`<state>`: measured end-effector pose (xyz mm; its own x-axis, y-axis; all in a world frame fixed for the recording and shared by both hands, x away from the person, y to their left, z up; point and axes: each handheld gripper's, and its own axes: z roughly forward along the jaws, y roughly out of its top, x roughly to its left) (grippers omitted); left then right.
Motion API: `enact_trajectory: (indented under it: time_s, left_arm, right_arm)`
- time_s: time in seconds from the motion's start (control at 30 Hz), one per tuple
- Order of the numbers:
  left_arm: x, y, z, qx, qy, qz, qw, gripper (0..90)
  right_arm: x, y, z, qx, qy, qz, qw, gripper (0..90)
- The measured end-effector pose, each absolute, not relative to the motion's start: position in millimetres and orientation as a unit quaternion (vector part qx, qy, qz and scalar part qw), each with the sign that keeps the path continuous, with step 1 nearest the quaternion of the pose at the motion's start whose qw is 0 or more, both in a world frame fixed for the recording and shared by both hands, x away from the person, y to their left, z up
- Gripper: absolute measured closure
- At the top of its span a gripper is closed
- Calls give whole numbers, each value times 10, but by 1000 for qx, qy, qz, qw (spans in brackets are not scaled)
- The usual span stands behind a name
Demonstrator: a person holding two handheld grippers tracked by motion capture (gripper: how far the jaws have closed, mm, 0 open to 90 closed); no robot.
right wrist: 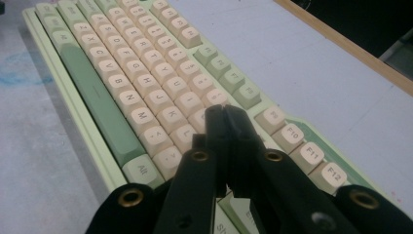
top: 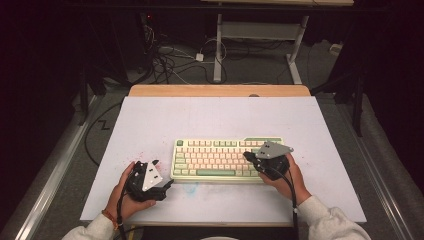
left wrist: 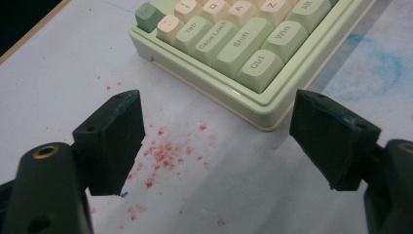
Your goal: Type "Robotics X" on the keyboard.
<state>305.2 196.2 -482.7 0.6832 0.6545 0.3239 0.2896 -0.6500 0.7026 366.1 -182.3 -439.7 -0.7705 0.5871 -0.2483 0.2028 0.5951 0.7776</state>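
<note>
- We see a pale green mechanical keyboard (top: pixel 227 159) lying flat on the white tabletop (top: pixel 215 115), in the half nearer to the person and a little right of the middle.
- Our right gripper (top: pixel 247 156) is over the right part of the keyboard. Its jaws are pressed together with nothing between them, and in the right gripper view the closed tip (right wrist: pixel 221 114) stands above the cream letter keys, just beside the key L (right wrist: pixel 185 132). It looks like a key press with the tip.
- We cannot tell if the tip already touches a keycap or only hovers very near.
- Our left gripper (top: pixel 161 172) is on the tabletop just beside the left end of the keyboard, not touching it. Its jaws stand wide apart and hold nothing. In the left gripper view they point to the corner with the Ctrl key (left wrist: pixel 258 65).
- Between those jaws there are red specks (left wrist: pixel 163 151) on the tabletop, and a blue smear (left wrist: pixel 384 63) shows next to the front edge of the keyboard.
- What could go wrong, in our judgement: the closed tip is about as wide as one keycap, so a small drift sideways may press two keys together or the wrong key.
- A push that is not straight down may slide the keyboard, because nothing holds it now. The left gripper is near enough to steady the left end.
- A hard push may also scratch a keycap.
</note>
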Motion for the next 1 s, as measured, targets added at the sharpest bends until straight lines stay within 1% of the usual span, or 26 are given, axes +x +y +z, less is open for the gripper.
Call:
enact_trajectory:
  time_s: [0.33,0.63,1.0]
  left_arm:
    - [3051,1970,-4821,860,275,290,317,195]
    - [3053,1970,-4820,860,276,286,319,194]
    - [3054,1967,-4825,862,273,284,317,194]
  right_arm:
    - [3861,-1629,-4314,230,865,377,237,900]
    - [3952,-1373,-4389,214,882,359,218,900]
    - [4014,-1249,-4491,214,893,336,210,900]
